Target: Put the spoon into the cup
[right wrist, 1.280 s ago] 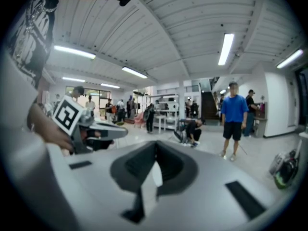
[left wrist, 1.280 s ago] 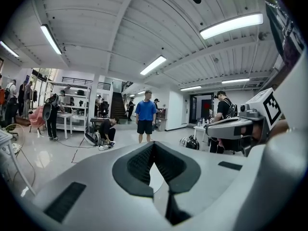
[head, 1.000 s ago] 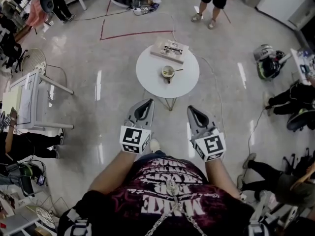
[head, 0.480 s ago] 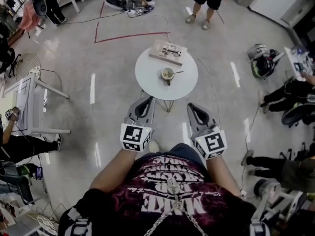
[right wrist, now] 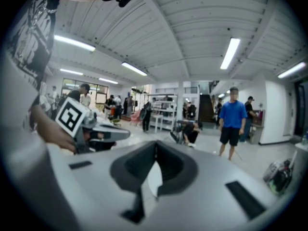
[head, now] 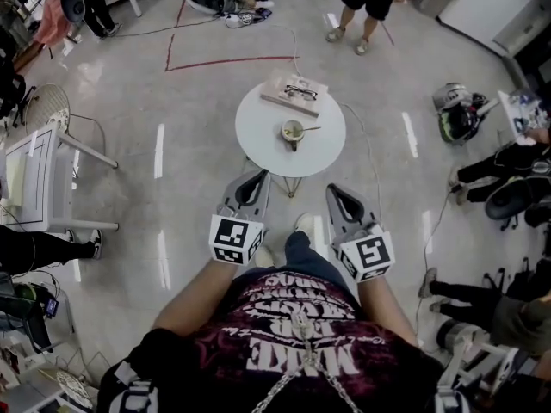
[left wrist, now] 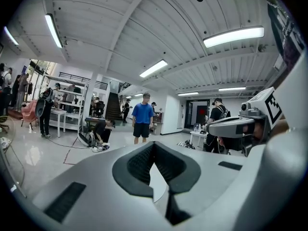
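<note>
Both grippers: left gripper (head: 256, 179) and right gripper (head: 334, 191) out in front of the body, jaws closed on nothing
Changed: a knee (head: 297, 246) has swung forward between them — one step, table hardly nearer
Cup (head: 293, 131): on the round white table (head: 258, 136), well ahead
Spoon (head: 312, 128): handle juts right at the cup; contact too small to tell
Meaning: still the approach — no reach yet

Surface finishes, mostly smooth and hard.
Glossy, reflective floor (head: 172, 153); matt white, smooth round table (head: 258, 132); left gripper (head: 256, 176) and right gripper (head: 332, 189) in matt grey plastic, with dark textured pads (left wrist: 138, 163).
</note>
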Action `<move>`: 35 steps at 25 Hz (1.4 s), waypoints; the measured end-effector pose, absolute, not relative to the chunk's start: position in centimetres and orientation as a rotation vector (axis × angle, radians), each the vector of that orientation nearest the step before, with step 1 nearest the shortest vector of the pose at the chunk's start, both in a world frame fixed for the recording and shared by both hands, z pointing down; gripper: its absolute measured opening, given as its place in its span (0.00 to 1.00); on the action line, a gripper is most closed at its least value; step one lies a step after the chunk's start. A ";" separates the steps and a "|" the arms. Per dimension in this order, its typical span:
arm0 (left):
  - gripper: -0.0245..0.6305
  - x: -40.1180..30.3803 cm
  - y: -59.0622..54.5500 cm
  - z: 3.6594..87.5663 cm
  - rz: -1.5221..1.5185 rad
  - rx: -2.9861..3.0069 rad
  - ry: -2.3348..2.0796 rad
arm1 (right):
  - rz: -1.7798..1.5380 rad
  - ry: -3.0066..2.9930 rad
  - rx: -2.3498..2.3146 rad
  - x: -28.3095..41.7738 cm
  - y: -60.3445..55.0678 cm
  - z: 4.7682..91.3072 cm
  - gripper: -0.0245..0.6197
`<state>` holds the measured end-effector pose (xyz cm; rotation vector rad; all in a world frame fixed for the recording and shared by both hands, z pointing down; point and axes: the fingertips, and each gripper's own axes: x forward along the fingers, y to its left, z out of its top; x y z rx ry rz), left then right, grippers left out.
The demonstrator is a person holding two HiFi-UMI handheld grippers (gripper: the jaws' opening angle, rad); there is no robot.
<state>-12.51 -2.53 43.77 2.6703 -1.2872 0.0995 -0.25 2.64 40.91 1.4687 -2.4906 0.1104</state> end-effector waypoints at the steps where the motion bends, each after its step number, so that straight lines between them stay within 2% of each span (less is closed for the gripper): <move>1: 0.08 -12.4 -2.5 43.8 0.104 2.669 -1.289 | 0.111 -2.493 1.468 -0.2 2.5 40.9 0.09; 35: 0.08 -6.9 -13.1 46.8 0.172 2.549 -1.388 | 0.204 -2.539 1.345 5.8 -9.4 43.7 0.09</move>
